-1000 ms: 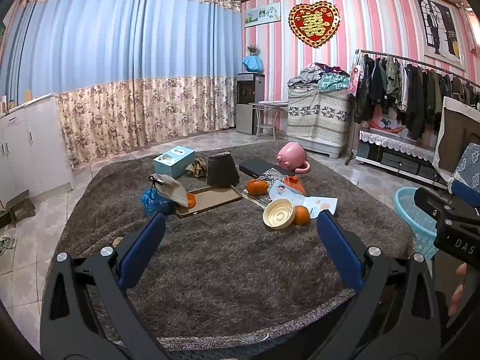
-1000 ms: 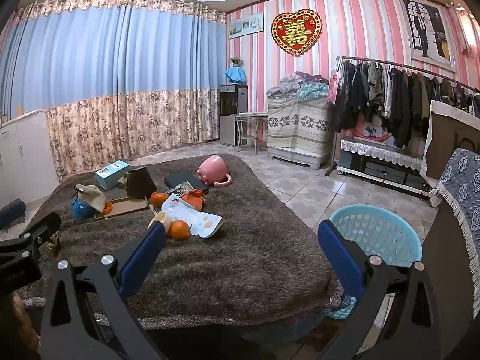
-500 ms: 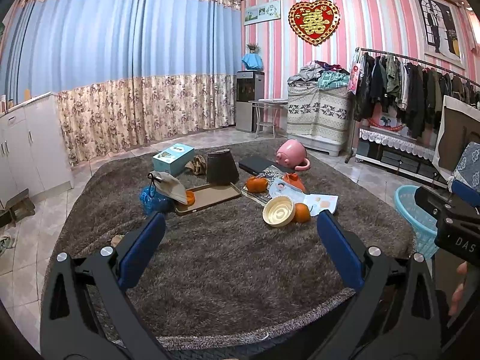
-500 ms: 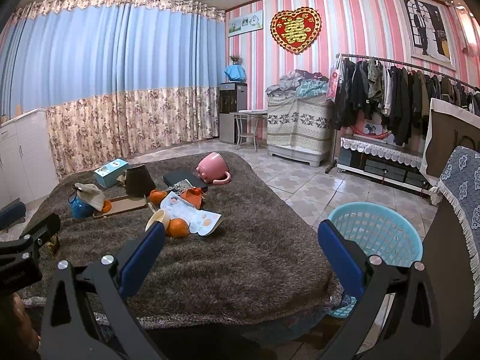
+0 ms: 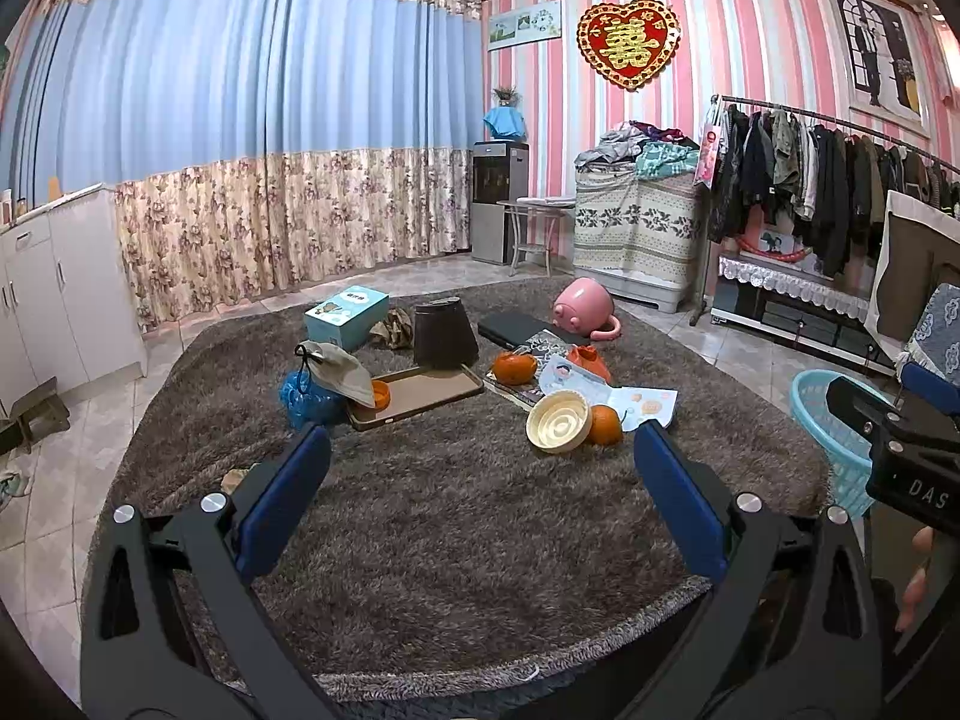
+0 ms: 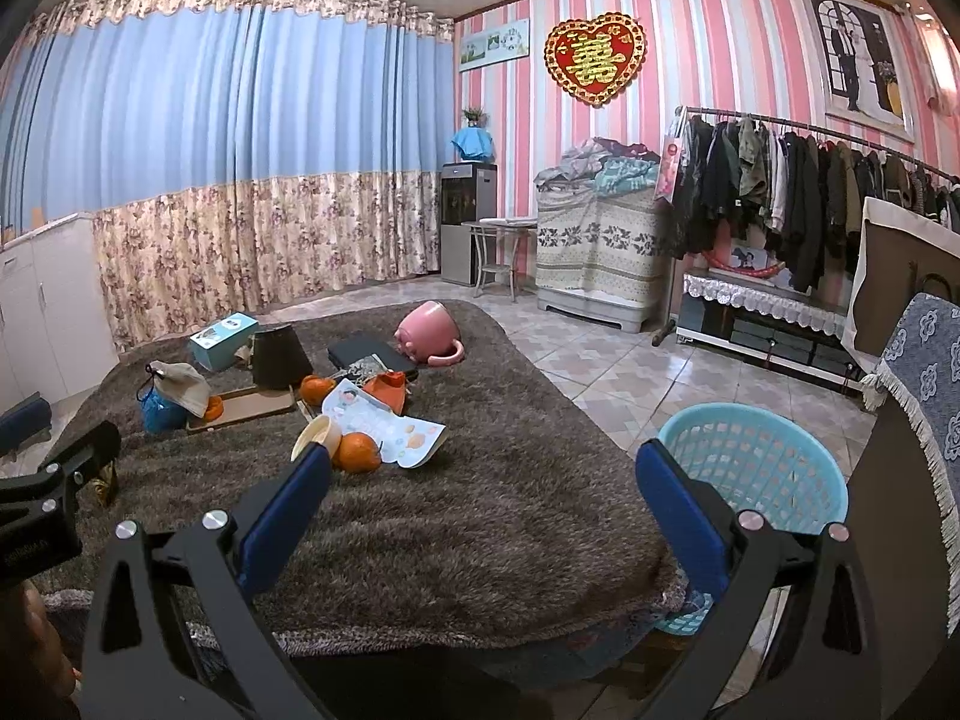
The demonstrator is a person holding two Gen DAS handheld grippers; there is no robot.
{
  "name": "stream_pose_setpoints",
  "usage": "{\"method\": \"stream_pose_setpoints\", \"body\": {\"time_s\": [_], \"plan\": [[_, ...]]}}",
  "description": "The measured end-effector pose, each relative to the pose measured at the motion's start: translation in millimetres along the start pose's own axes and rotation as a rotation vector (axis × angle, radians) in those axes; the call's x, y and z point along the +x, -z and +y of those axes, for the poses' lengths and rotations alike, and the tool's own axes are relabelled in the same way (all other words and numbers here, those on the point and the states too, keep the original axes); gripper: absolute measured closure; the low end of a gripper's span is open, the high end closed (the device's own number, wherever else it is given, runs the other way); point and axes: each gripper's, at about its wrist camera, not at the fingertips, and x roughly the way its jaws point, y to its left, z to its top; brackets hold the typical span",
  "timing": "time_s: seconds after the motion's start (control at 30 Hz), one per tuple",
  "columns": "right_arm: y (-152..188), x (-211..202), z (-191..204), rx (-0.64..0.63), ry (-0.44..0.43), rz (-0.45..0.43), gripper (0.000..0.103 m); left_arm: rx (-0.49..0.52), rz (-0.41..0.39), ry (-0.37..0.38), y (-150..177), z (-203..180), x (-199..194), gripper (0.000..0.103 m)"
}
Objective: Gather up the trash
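- Over the near edge of the brown shag cover (image 5: 456,540), I hold both claws short of the clutter: left gripper (image 5: 480,468) spread wide and empty, right gripper (image 6: 483,483) likewise wide with nothing between its pads.
- Trash candidates lie well ahead at mid-surface: a printed paper sheet (image 5: 636,399), a cream ribbed lid (image 5: 558,420) touching an orange fruit (image 5: 603,423), and a crumpled brown wrapper (image 5: 393,330) beside the teal box (image 5: 347,315).
- The receptacle, a light-blue basket (image 6: 756,468), stands on the floor at my right, just beside the cover's edge.
- Judgement: I am at the approach step; nothing is collected yet.
- Next move, as I assess it: advance one claw to the paper sheet, come down low along the pile, pinch a free edge. The fruit resting by it may roll.
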Motion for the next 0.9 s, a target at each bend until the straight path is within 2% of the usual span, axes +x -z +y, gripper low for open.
{"method": "stream_pose_setpoints", "body": {"time_s": [0.9], "plan": [[0.2, 0.5, -1.0, 0.0, 0.0, 0.004, 0.004, 0.001, 0.004, 0.0, 1.5, 0.5, 1.2, 0.005]]}}
